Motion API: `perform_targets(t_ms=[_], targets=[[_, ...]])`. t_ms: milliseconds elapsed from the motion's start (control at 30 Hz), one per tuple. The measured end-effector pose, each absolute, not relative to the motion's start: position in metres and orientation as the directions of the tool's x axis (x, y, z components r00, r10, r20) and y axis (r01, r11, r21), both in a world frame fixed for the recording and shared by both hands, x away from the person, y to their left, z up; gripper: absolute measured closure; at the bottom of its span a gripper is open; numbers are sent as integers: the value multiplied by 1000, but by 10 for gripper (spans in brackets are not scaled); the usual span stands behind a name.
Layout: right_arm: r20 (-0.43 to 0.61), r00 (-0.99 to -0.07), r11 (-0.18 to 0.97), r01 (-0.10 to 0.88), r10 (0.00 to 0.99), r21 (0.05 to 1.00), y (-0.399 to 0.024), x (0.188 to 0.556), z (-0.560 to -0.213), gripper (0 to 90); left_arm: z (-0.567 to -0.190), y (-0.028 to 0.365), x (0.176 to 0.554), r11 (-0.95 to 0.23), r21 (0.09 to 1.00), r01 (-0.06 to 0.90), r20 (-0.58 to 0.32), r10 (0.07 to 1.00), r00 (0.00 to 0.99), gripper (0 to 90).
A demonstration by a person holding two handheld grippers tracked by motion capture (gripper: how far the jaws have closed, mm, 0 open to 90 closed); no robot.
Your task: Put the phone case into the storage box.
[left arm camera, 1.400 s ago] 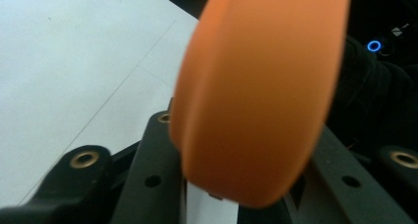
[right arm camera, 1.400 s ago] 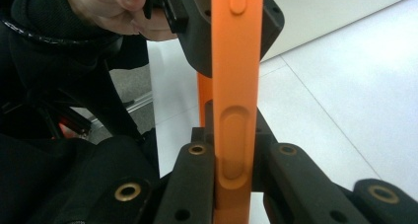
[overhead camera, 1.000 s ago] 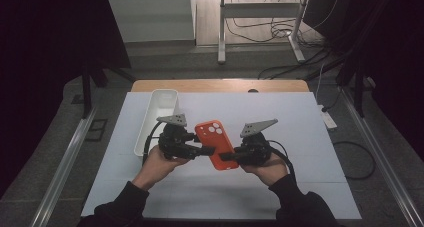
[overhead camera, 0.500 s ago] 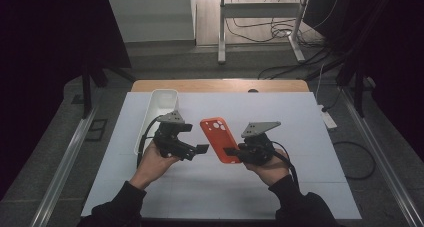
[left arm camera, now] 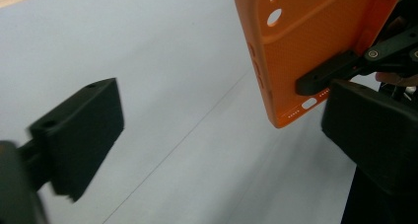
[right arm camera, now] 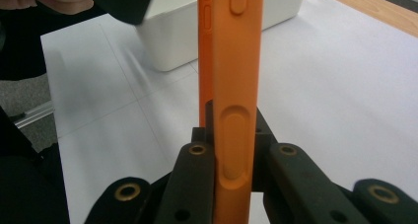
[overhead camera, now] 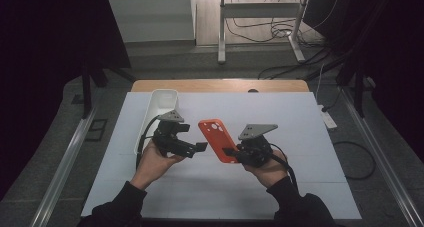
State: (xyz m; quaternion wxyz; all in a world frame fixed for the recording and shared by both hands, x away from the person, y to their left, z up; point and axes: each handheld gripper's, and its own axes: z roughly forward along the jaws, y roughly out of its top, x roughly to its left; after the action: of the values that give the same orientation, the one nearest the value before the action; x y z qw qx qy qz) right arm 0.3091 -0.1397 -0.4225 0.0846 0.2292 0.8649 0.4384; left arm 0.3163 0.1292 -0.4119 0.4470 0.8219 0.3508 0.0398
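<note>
An orange phone case (overhead camera: 218, 139) is held above the white table top, tilted with its camera cut-out end away from me. My right gripper (overhead camera: 231, 152) is shut on its near end; in the right gripper view the case (right arm camera: 231, 61) stands edge-on between the pressing jaws (right arm camera: 231, 184). My left gripper (overhead camera: 192, 138) hovers just left of the case, open. Its jaws have just been opening wide and then easing in slightly, with nothing between them. In the left gripper view (left arm camera: 222, 135) the case (left arm camera: 305, 51) hangs beyond the right jaw, pinched by the other gripper (left arm camera: 335, 76).
A long white tray (overhead camera: 162, 99) stands at the left of the white mat (overhead camera: 300, 127), just behind the left hand; it also appears in the right gripper view (right arm camera: 177, 41). A wooden table edge (overhead camera: 220, 85) runs along the back. Cables and a power strip (overhead camera: 327, 119) lie on the floor.
The left gripper let go of the orange case, opened and drew off to the left. The case stays in the right gripper alone, which has barely moved.
</note>
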Motion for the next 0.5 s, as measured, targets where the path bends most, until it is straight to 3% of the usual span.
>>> perform_targets(t_ms=[100, 167, 233, 300, 433, 467, 500], targets=[[50, -883, 512, 315, 467, 799, -138, 308, -422, 844, -411, 128, 315, -355, 763, 540, -265, 591, 762, 212], [43, -886, 514, 307, 462, 801, -137, 306, -422, 844, -411, 128, 315, -357, 757, 547, -285, 572, 769, 371], [41, -887, 515, 305, 461, 802, -136, 305, -422, 844, -411, 128, 316, -356, 752, 554, -300, 564, 769, 476], [39, -887, 515, 303, 461, 802, -135, 305, -422, 844, -412, 129, 317, -349, 744, 569, -330, 549, 768, 515], [26, -890, 525, 292, 456, 800, -133, 304, -422, 844, -414, 132, 319, -332, 732, 595, -381, 525, 762, 727], [24, -891, 526, 289, 454, 800, -133, 303, -422, 844, -414, 133, 320, -332, 724, 605, -401, 511, 761, 727], [15, -891, 529, 284, 455, 800, -132, 303, -422, 844, -415, 133, 320, -331, 716, 615, -415, 506, 756, 812]])
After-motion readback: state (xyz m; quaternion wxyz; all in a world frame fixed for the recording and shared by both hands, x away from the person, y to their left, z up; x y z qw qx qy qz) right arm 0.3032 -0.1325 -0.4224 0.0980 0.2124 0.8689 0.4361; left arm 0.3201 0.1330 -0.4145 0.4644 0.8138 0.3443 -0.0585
